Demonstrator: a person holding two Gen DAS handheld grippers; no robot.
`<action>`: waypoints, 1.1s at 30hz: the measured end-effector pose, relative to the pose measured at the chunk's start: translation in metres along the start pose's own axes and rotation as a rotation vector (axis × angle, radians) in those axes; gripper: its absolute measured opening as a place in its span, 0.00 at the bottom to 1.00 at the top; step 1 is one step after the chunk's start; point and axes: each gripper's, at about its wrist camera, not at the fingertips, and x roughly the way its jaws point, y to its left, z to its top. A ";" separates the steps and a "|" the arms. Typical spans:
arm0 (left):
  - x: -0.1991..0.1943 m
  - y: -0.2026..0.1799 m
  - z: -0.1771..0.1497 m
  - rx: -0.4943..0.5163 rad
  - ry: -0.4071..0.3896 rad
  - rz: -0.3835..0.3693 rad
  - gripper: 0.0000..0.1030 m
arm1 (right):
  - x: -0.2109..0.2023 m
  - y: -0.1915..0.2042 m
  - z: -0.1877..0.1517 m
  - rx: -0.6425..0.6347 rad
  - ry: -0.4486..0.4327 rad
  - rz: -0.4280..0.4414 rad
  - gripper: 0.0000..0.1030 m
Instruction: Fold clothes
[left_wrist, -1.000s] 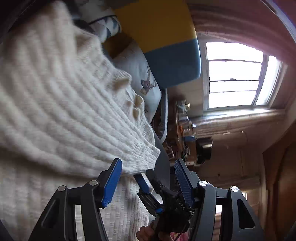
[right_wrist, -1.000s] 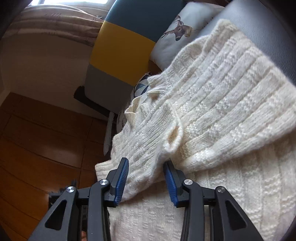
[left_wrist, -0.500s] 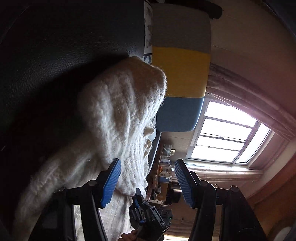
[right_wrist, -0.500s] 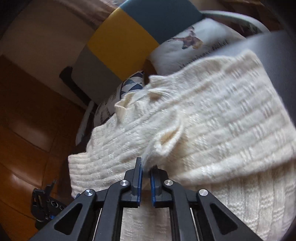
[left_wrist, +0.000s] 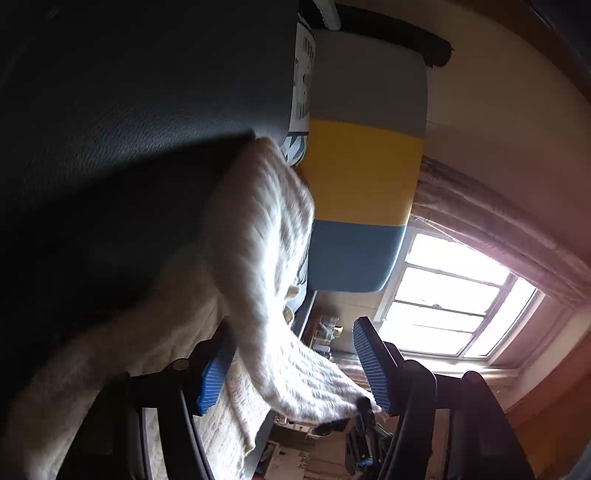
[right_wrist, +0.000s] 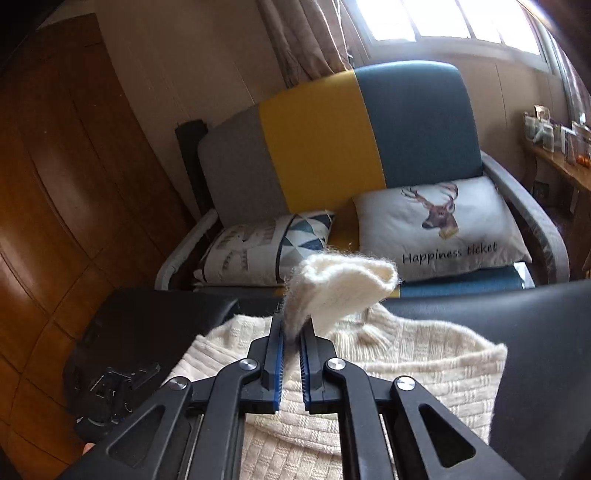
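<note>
Between right claw (right_wrist: 290, 334) pads, apparently sweater cuff (right_wrist: 343, 284).

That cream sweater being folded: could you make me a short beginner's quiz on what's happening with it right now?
1. True or false: the right gripper is shut on the sleeve cuff of the cream sweater.
2. The deer pillow lies on: A) the floor B) the striped armchair C) the sweater.
3. Fill in: the left gripper has its jaws ____ with knit between them.

Key: 1 true; 2 B; 3 opening.
</note>
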 end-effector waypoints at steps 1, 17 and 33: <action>0.000 -0.002 0.004 -0.004 -0.010 -0.007 0.64 | -0.005 0.005 0.008 -0.016 -0.010 0.003 0.06; 0.001 -0.019 0.016 0.188 -0.130 0.169 0.28 | -0.009 -0.088 -0.041 0.159 0.038 -0.094 0.06; 0.000 -0.002 0.018 0.139 -0.091 0.196 0.46 | 0.027 -0.192 -0.158 0.645 0.013 0.109 0.21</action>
